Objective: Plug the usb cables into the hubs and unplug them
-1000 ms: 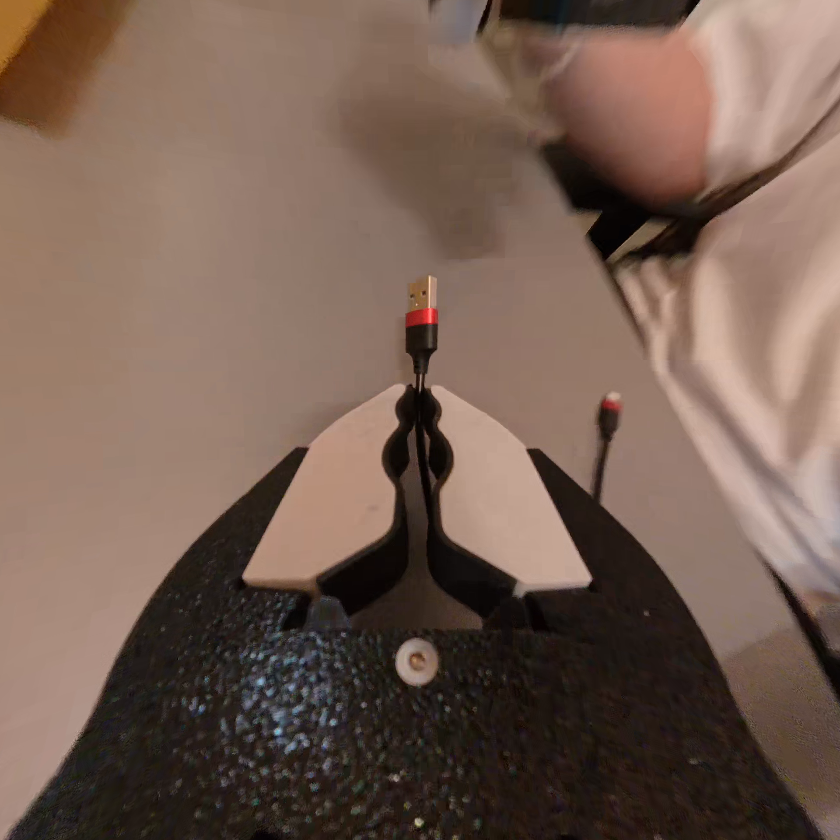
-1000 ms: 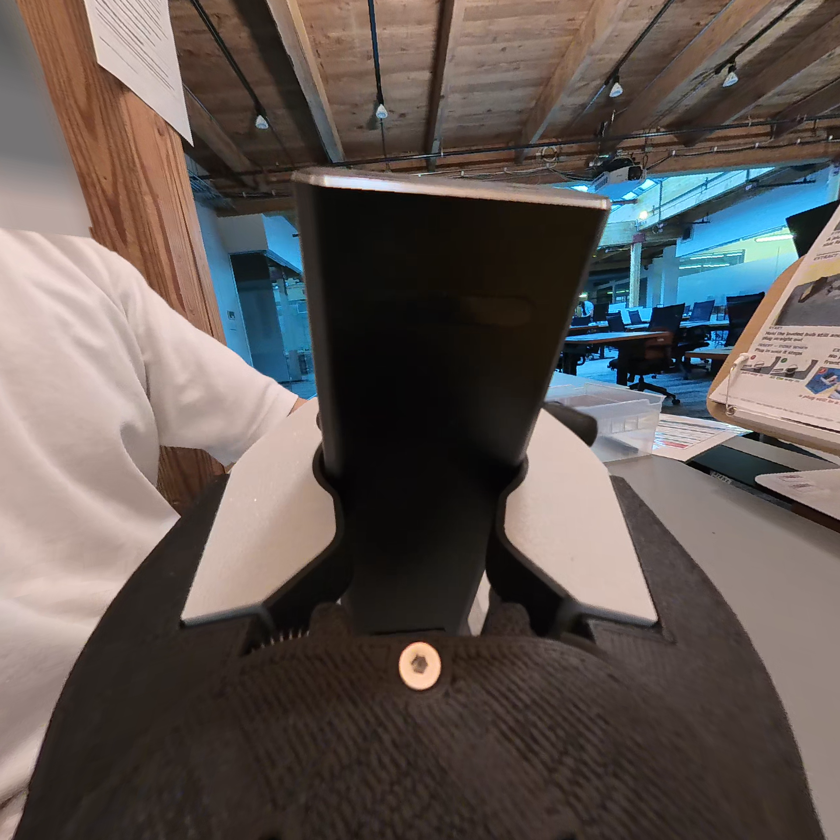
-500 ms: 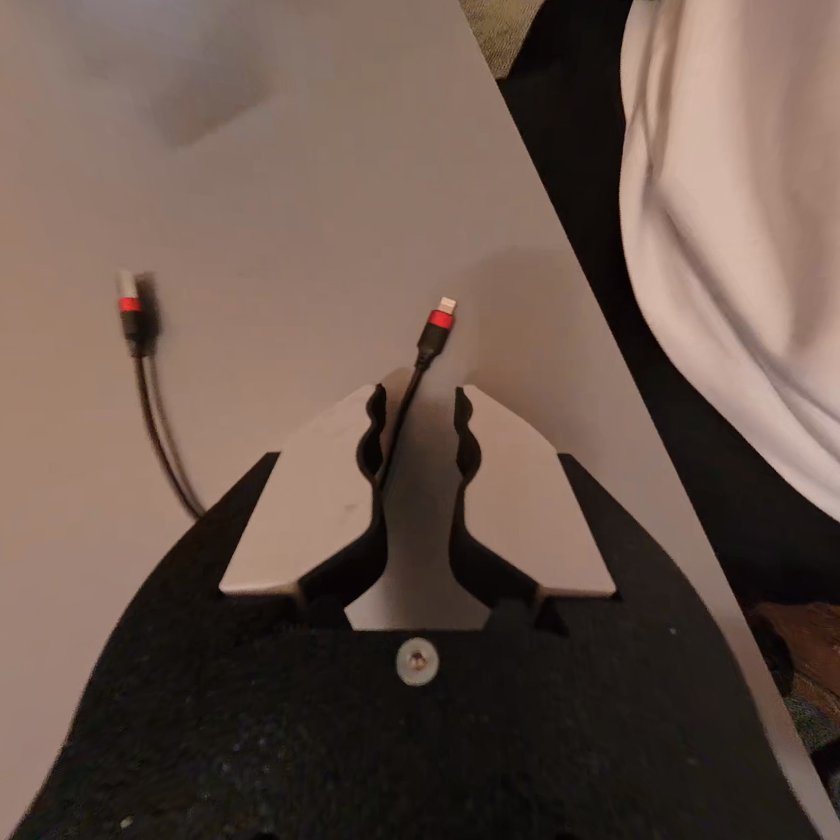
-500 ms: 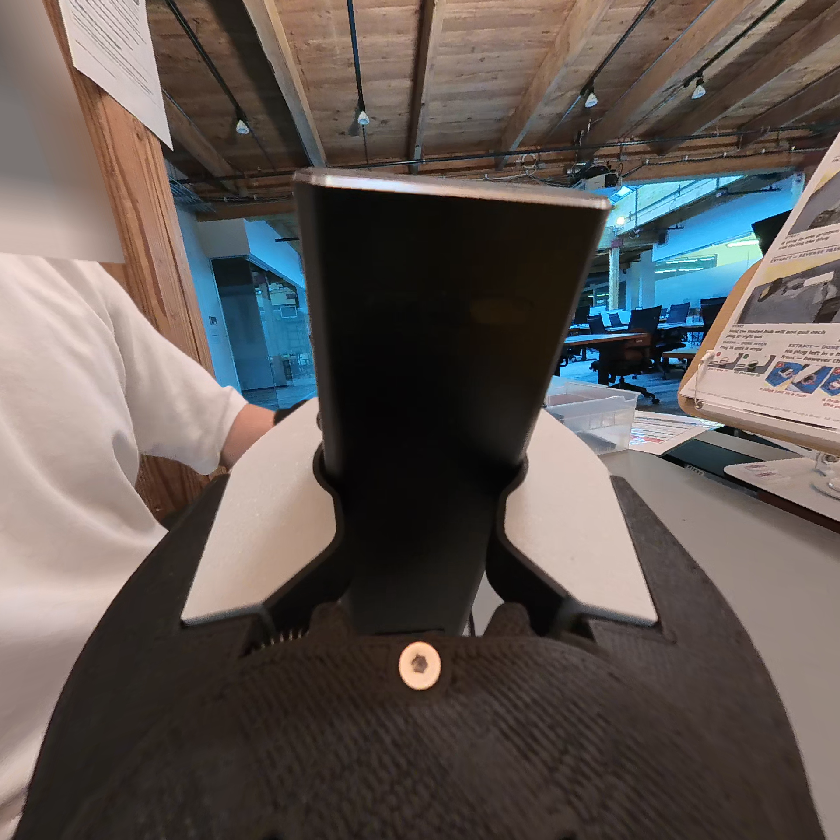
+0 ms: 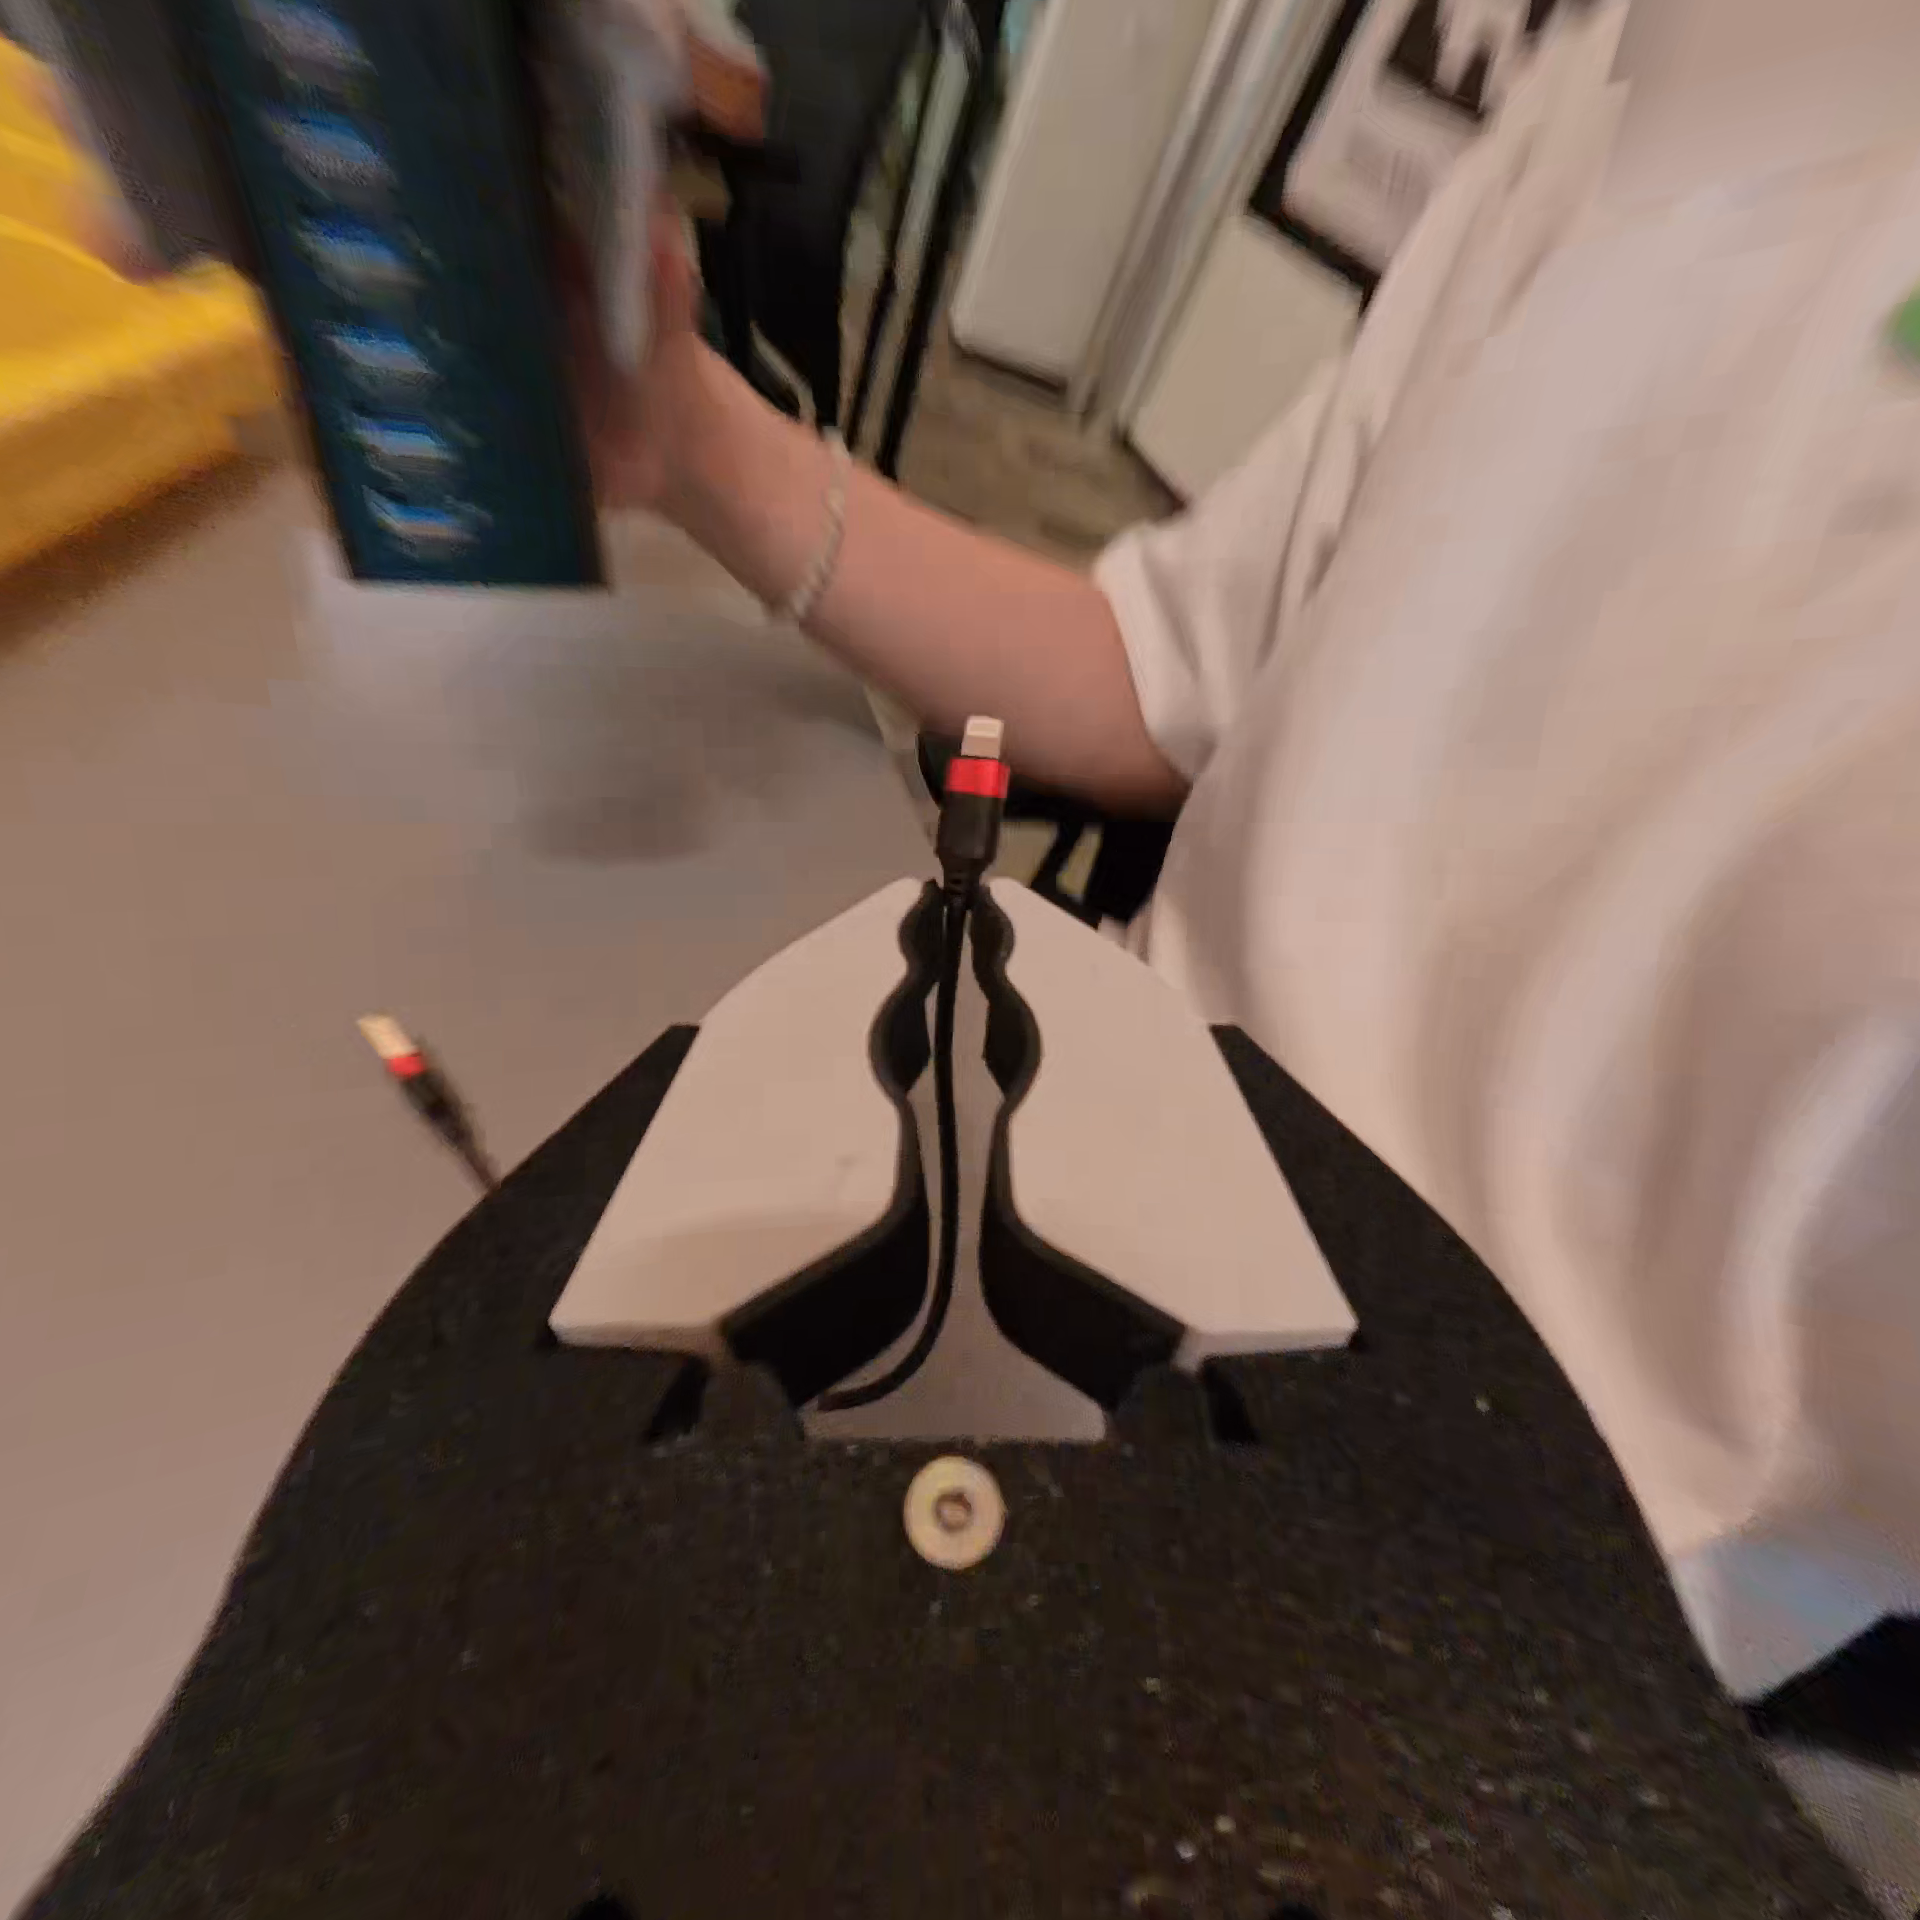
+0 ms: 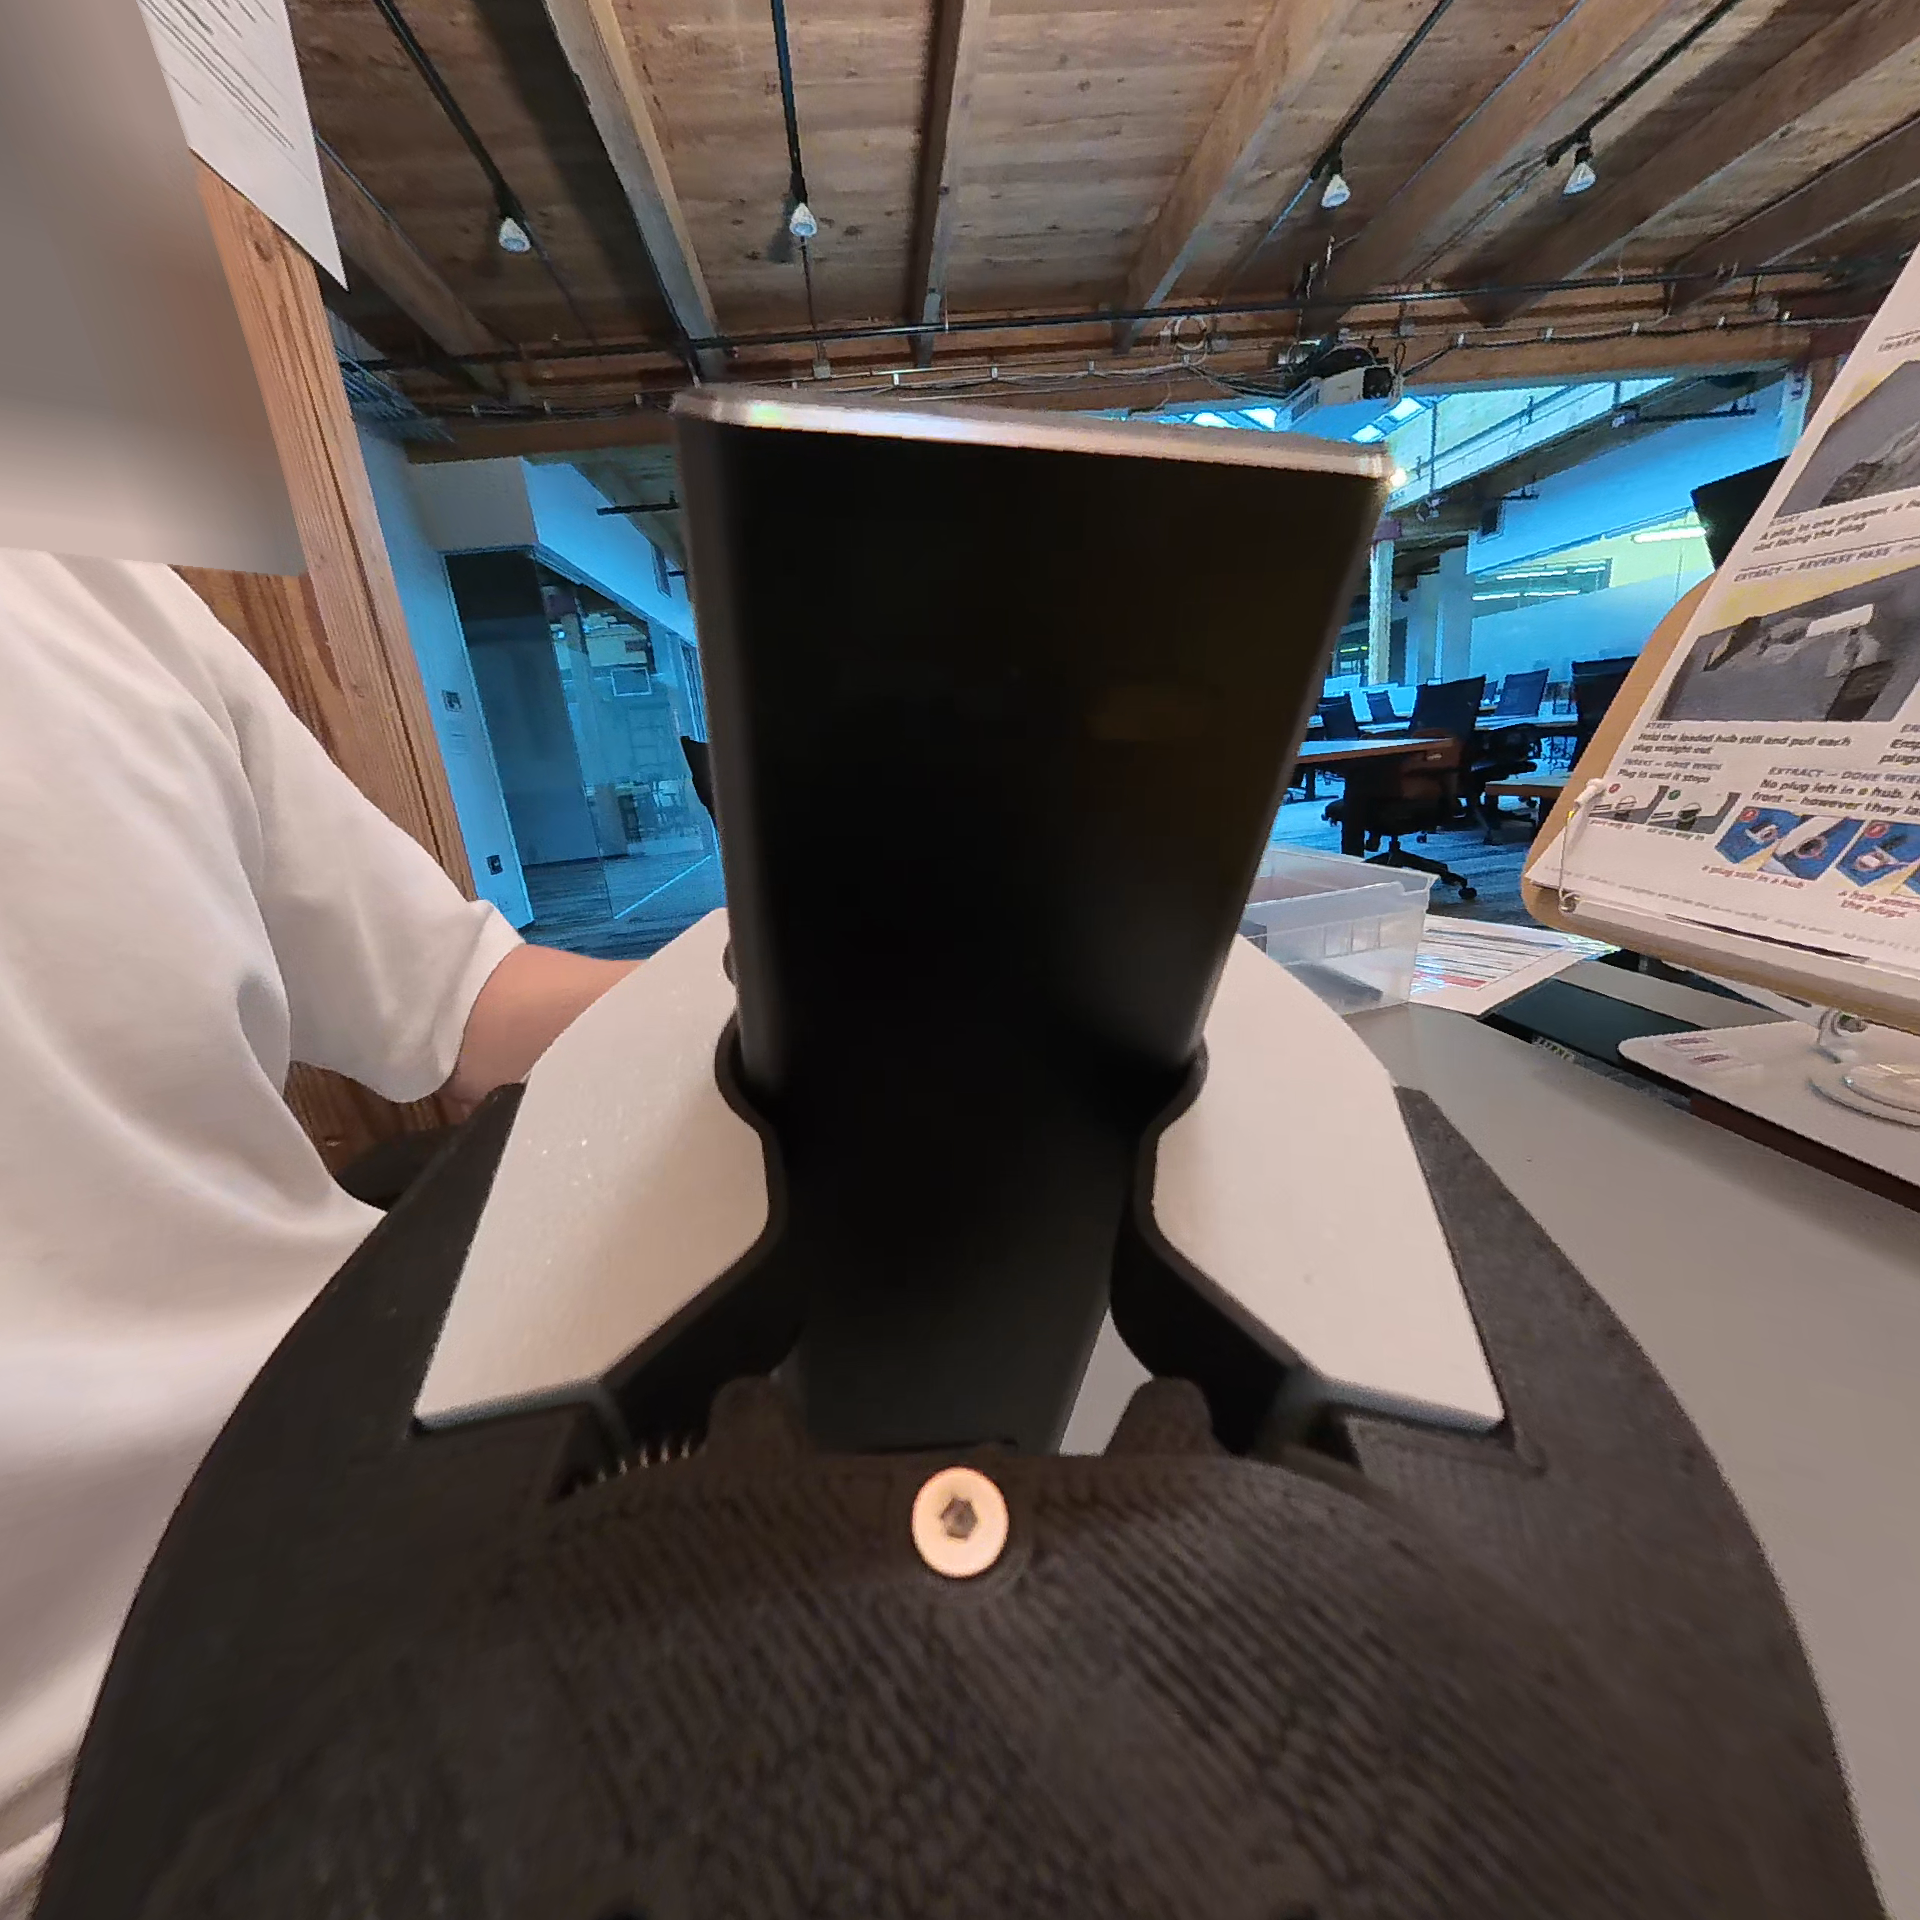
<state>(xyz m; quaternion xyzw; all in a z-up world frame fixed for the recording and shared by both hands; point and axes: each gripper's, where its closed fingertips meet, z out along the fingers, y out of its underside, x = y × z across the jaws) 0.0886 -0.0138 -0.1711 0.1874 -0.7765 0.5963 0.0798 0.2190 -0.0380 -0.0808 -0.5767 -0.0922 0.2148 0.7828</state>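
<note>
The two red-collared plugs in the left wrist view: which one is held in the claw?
The small white-tipped plug pokes up from the shut left claw. The other plug lies loose on the grey table.

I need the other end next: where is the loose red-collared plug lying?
In the left wrist view, the loose red-collared plug lies on the grey tabletop, left of the left gripper's white fingers.

A black cable (image 5: 943,1091) with a red collar and a small pale plug (image 5: 981,740) stands upright, pinched at its neck. Its other plug (image 5: 398,1049), red-collared too, lies on the grey table to the left. Far left, a dark hub (image 5: 416,301) stands upright, its blue ports (image 5: 400,447) blurred; its plain dark back (image 6: 997,831) fills the right wrist view.
</note>
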